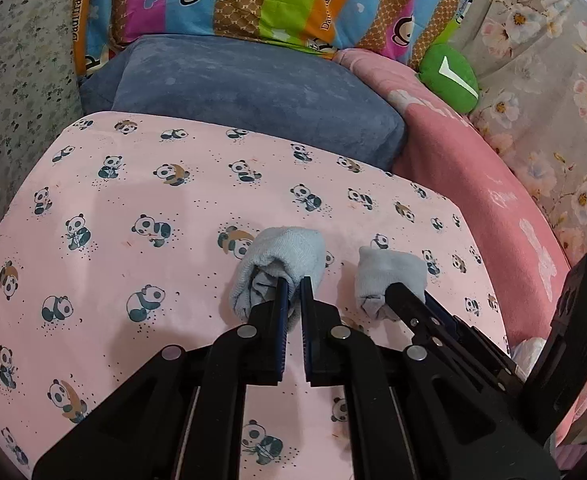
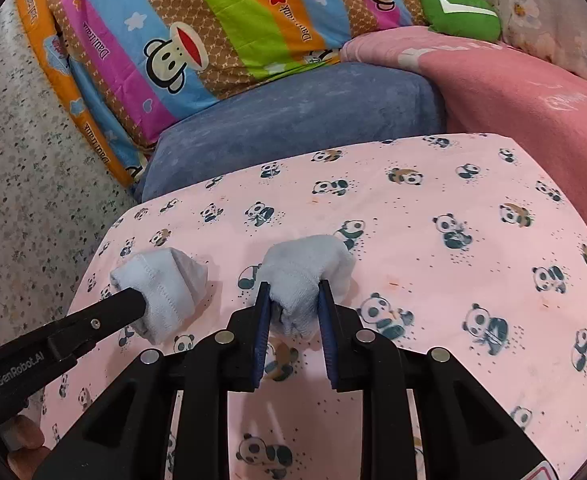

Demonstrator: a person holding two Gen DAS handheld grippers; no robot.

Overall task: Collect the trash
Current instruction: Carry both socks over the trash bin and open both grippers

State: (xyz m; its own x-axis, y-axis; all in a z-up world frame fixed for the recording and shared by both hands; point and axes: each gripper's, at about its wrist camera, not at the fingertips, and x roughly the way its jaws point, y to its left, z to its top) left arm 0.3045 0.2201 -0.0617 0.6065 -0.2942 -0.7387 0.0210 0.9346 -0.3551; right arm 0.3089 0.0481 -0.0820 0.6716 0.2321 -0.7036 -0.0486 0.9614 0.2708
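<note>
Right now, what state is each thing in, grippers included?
Left gripper: shut on the left sock bundle.
Right gripper: shut on the right sock bundle.
Left sock bundle: rolled up, pinched at its near end.
Right sock bundle: rolled up, pinched at its near end.
Panda sheet: spread flat under both bundles.
Blue cushion: lying behind the sheet.
Green plush: resting on the pink blanket.
</note>
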